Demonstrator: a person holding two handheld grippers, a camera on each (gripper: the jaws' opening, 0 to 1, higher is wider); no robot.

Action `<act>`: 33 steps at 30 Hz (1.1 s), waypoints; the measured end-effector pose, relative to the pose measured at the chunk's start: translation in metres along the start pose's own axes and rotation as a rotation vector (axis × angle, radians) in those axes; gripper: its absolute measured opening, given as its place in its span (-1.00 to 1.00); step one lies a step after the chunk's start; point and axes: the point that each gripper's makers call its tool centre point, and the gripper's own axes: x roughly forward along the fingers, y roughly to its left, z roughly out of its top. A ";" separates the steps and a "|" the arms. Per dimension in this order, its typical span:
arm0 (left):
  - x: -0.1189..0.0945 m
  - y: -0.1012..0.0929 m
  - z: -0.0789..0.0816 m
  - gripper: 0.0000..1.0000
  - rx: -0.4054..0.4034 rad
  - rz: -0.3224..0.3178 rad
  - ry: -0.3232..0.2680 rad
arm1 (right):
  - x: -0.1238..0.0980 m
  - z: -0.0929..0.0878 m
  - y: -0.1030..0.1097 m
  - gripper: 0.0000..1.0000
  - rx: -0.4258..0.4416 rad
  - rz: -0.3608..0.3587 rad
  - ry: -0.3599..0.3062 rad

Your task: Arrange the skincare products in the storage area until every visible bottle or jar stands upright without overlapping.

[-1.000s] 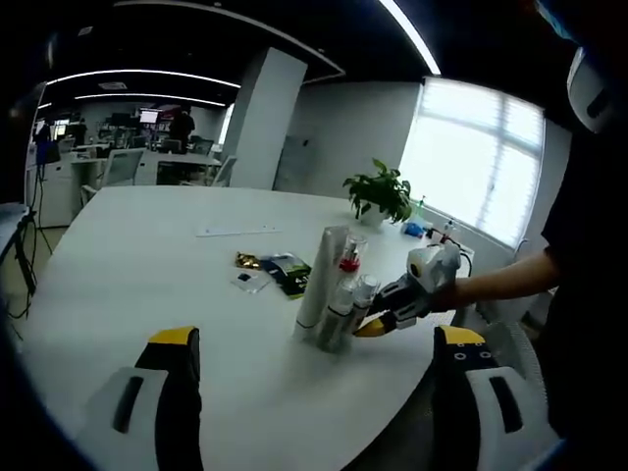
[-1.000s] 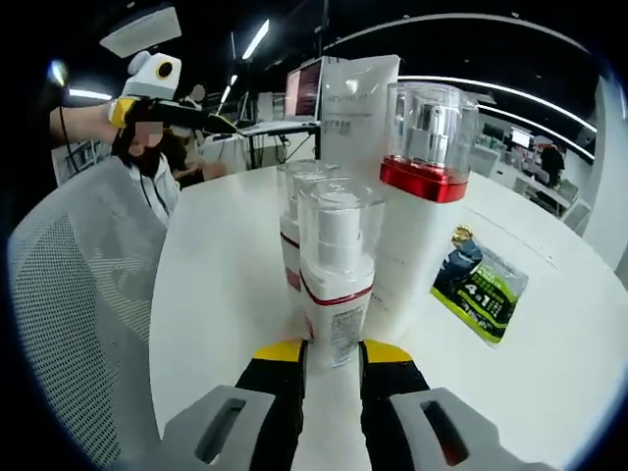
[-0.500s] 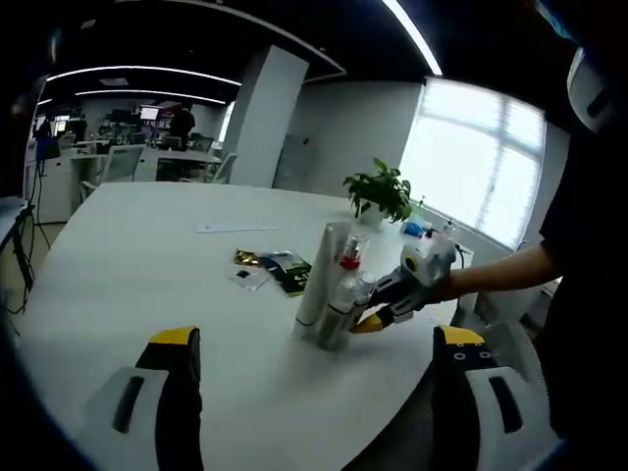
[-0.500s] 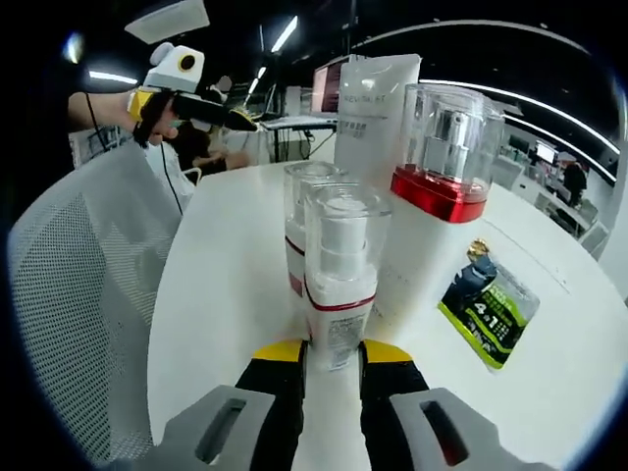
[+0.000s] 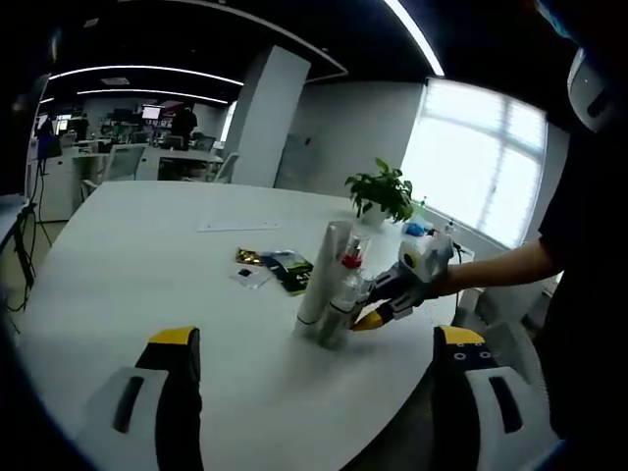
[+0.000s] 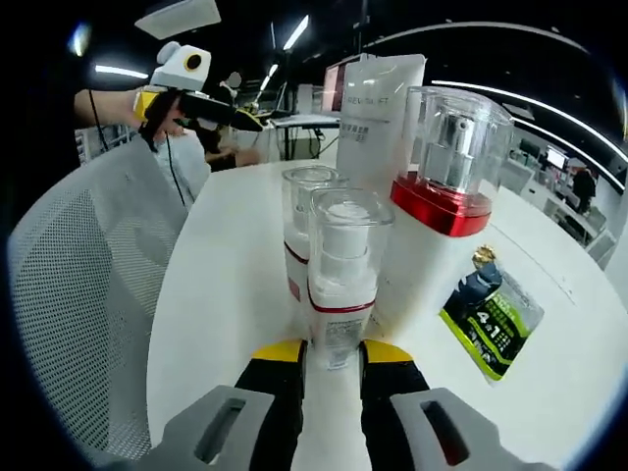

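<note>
Low in the right gripper view, the right hand-held gripper (image 6: pixel 332 355) stays clamped on the small pump bottle (image 6: pixel 341 285) standing mid-bench (image 6: pixel 226 265), unchanged, while the left hand-held gripper (image 5: pixel 314 343) remains wide apart, empty.

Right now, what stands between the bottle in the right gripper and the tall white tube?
In the right gripper view, a second clear-capped bottle stands between the held bottle and the tube.

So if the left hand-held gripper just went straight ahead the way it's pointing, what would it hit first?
Most likely the cluster of skincare bottles standing ahead between its open jaws, with bare white table before them. Depth is hard to judge, so the right hand-held gripper holding the nearest bottle could come first.
</note>
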 end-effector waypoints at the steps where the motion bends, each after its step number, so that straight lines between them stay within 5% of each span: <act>1: 0.000 0.000 0.000 0.82 0.000 -0.001 0.000 | 0.000 -0.001 0.000 -0.59 -0.006 0.000 0.004; 21: 0.001 0.001 -0.002 0.81 0.002 -0.010 0.008 | -0.008 -0.013 -0.011 -0.66 -0.025 -0.010 0.033; 33: 0.001 -0.001 -0.005 0.83 0.021 -0.005 0.024 | -0.018 -0.005 0.002 -0.26 0.062 -0.028 0.008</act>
